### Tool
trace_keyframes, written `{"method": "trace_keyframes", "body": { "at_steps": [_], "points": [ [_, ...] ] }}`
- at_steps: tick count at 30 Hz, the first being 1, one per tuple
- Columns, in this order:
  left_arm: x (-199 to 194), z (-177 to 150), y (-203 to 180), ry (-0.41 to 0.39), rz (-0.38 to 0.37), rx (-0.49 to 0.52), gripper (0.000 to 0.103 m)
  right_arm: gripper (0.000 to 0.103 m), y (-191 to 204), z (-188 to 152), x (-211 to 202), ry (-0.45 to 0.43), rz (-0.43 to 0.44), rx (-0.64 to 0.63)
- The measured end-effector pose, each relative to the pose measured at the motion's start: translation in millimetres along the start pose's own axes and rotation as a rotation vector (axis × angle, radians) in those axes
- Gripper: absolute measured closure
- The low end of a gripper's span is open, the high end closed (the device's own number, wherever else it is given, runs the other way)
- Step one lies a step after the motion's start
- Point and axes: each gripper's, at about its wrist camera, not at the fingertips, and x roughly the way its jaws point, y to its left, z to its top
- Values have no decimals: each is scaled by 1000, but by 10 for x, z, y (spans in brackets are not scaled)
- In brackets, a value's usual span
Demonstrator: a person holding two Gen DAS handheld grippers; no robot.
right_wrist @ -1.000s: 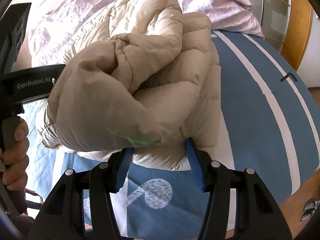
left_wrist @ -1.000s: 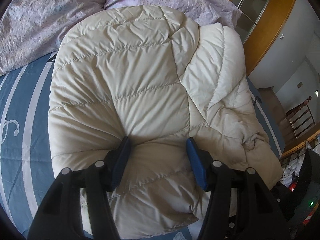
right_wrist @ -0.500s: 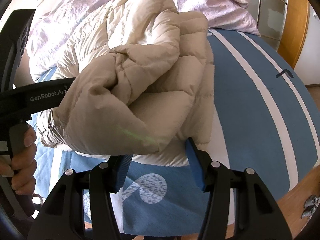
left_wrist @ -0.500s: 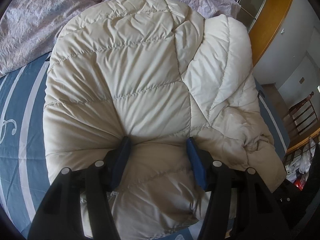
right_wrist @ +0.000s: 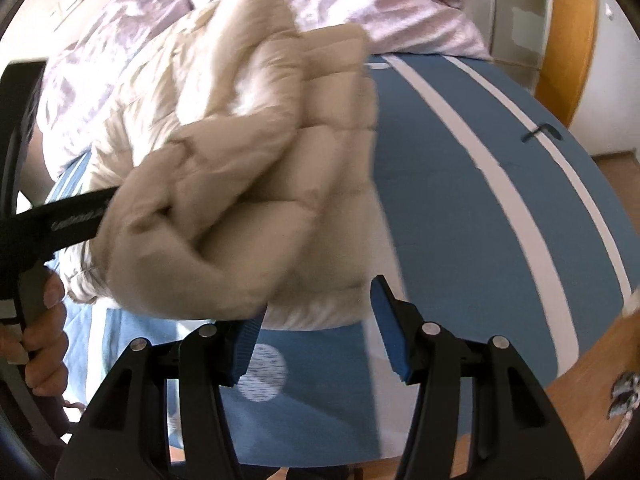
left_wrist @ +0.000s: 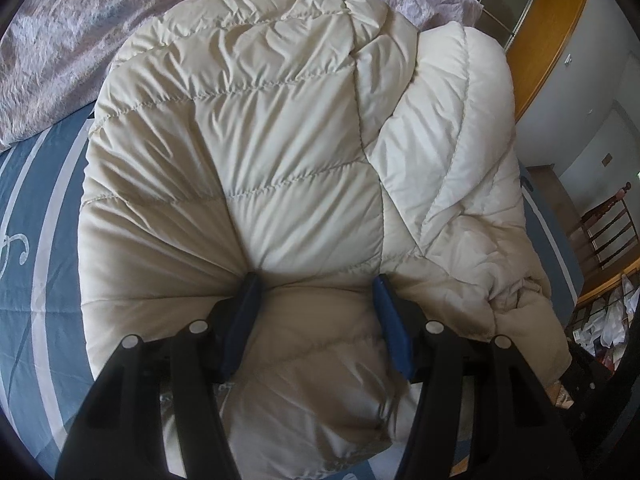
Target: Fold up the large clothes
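Beige puffer jacket (right_wrist: 256, 184) sits bunched up on the blue striped bedspread (right_wrist: 460, 200), running back toward the pink pillows (right_wrist: 360, 4) at the head of the bed. The right gripper (right_wrist: 316, 312) hangs spread wide by the jacket's near edge, clamping nothing. A hand (right_wrist: 38, 336) off to the side holds the other tool.
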Motion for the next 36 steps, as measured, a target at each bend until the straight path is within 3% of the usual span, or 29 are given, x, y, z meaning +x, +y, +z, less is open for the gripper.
{"method": "trace_keyframes", "body": {
  "at_steps": [9,15,20,36],
  "points": [
    [38,22,-4,7,9,-1,45,47,-332,204,-76,-36,-47,40],
    [33,5,-9,14,12,-2,45,47,-456,596,-154,-93,-43,62],
    [43,30,0,24,9,-11,45,47,-330,904,-217,-137,-16,36],
    [84,59,-1,39,13,-3,45,47,237,1225,-155,-143,107,-73]
  ]
}}
